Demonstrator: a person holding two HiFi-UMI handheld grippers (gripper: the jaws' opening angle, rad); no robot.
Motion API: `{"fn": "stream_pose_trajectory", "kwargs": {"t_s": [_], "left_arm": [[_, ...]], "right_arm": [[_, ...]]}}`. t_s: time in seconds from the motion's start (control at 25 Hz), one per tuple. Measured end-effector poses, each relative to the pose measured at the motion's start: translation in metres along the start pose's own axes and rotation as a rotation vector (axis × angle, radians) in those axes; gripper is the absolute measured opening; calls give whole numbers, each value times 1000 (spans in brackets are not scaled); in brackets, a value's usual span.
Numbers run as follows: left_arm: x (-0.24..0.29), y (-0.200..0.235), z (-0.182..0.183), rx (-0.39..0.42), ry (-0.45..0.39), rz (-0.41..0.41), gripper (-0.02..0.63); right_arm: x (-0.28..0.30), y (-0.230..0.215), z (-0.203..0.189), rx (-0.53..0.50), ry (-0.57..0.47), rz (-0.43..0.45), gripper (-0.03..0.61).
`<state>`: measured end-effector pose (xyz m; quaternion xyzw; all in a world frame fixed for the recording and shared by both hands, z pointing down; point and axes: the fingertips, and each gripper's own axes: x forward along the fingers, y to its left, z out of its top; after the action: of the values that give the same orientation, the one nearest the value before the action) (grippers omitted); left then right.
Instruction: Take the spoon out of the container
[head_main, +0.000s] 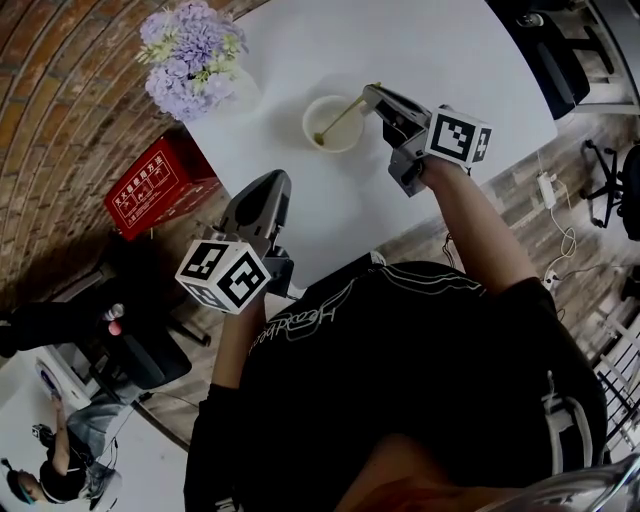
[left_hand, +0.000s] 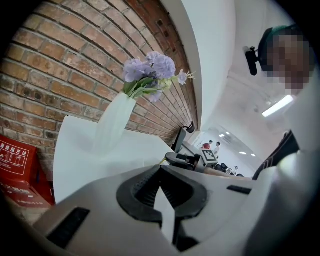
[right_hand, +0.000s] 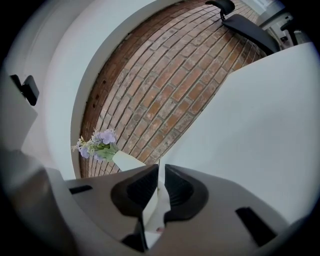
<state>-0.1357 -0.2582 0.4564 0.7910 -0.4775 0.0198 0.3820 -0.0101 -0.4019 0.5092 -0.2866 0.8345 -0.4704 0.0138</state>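
Note:
A pale round container (head_main: 333, 122) stands on the white table (head_main: 440, 50). A thin yellow-green spoon (head_main: 345, 113) leans in it, its head down in the container and its handle rising to the right. My right gripper (head_main: 373, 93) is shut on the handle's upper end. In the right gripper view its jaws (right_hand: 161, 171) stand almost closed, with only a thin pale sliver between them. My left gripper (head_main: 277, 180) hovers off the table's near edge, shut and holding nothing (left_hand: 160, 169). The left gripper view also catches the right gripper (left_hand: 182, 159) with the spoon's handle (left_hand: 162, 161).
A white vase of purple flowers (head_main: 192, 55) stands at the table's left end against the brick wall (head_main: 60, 90). A red box (head_main: 160, 185) sits on the floor below it. Black office chairs (head_main: 555, 55) stand beyond the table's right side.

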Motion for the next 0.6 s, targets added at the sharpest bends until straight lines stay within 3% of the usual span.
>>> {"fn": "stream_pose_trajectory", "kwargs": {"t_s": [0.6], "left_arm": [[-10,1,-10,-37,-34,30,5]], "right_arm": [[-2,7,-3,45,-31,31,-1]]}}
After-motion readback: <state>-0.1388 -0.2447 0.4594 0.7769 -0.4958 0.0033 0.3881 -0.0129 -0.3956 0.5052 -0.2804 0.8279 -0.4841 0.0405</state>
